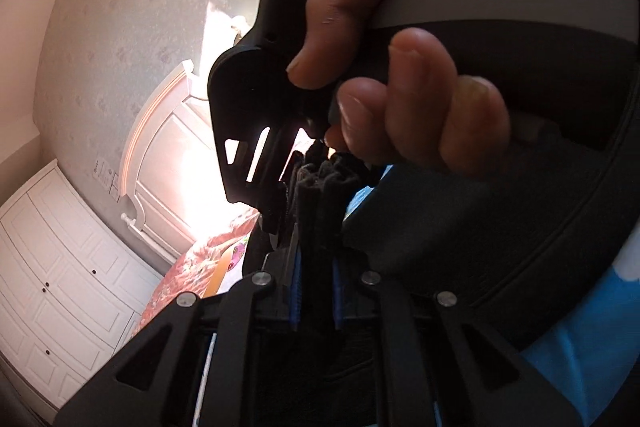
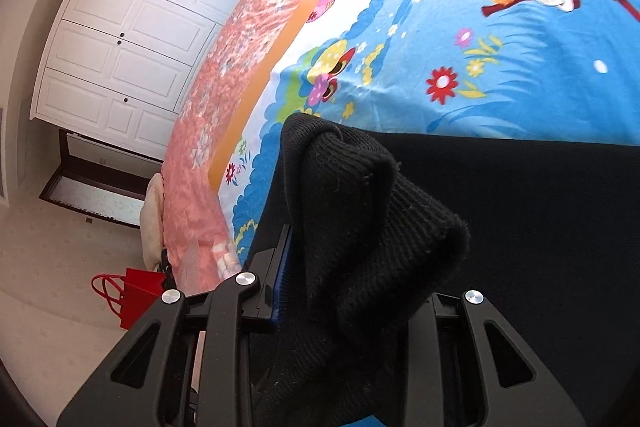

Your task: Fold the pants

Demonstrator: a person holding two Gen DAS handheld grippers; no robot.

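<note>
Left wrist view shows the left gripper clamped on a bunched black fold of the pants, with the person's right hand close ahead holding the other tool. Right wrist view has the right gripper apparently pinching the pants' ribbed cuff above the cartoon bedsheet.

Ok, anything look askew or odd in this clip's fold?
Nothing is damaged. The black pants lie on the cartoon bedsheet, but the ribbed cuff pinched in the right gripper is bunched up, not flat. The left gripper clamps similarly bunched fabric.
</note>
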